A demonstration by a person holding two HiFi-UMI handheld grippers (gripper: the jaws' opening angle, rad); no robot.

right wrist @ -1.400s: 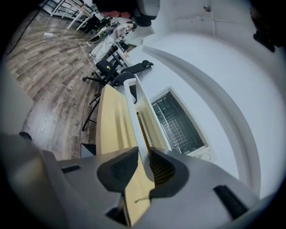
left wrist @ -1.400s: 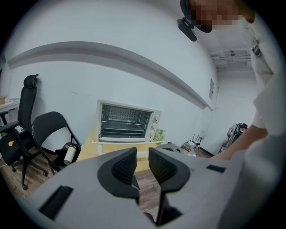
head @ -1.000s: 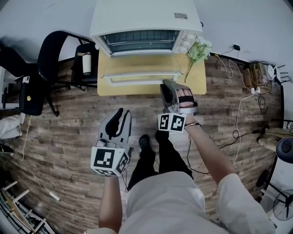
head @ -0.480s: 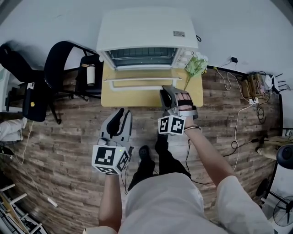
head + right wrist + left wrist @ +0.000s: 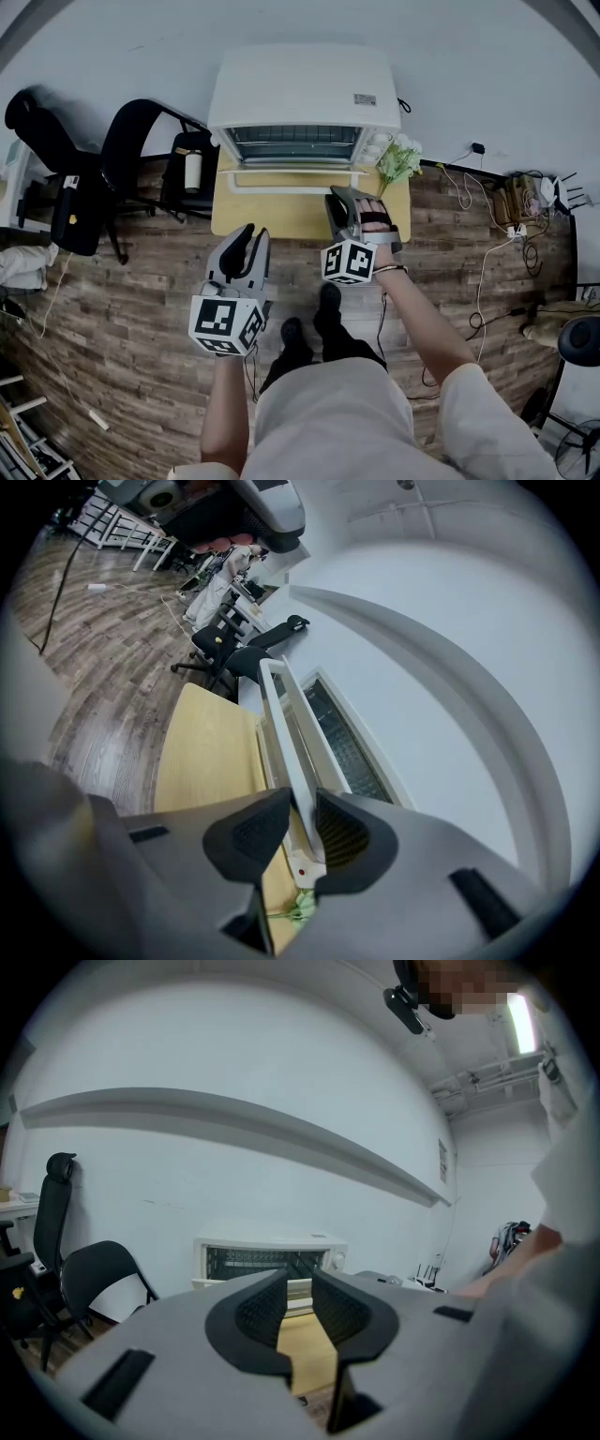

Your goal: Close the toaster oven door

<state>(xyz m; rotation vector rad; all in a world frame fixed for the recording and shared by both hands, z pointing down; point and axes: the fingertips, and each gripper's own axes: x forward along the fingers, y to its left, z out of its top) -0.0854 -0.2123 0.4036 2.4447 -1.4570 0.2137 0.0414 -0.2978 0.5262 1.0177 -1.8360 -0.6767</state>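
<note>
the right gripper (image 5: 340, 197) is clamped on the right end of the door handle (image 5: 281, 714). the toaster oven (image 5: 302, 94) sits at the back of the wooden surface (image 5: 272, 217), its door (image 5: 295, 176) part-raised. bare surface lies before the door, and flowers (image 5: 397, 159) crowd the right corner. the left gripper (image 5: 246, 232), jaws slightly apart and empty, hangs over the floor short of the front edge. a second ago the door lay near flat.

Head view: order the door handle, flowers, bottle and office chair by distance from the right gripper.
1. Door handle, between the right gripper's jaws.
2. Flowers, to its right.
3. Bottle, off to the left.
4. Office chair, far left.
</note>
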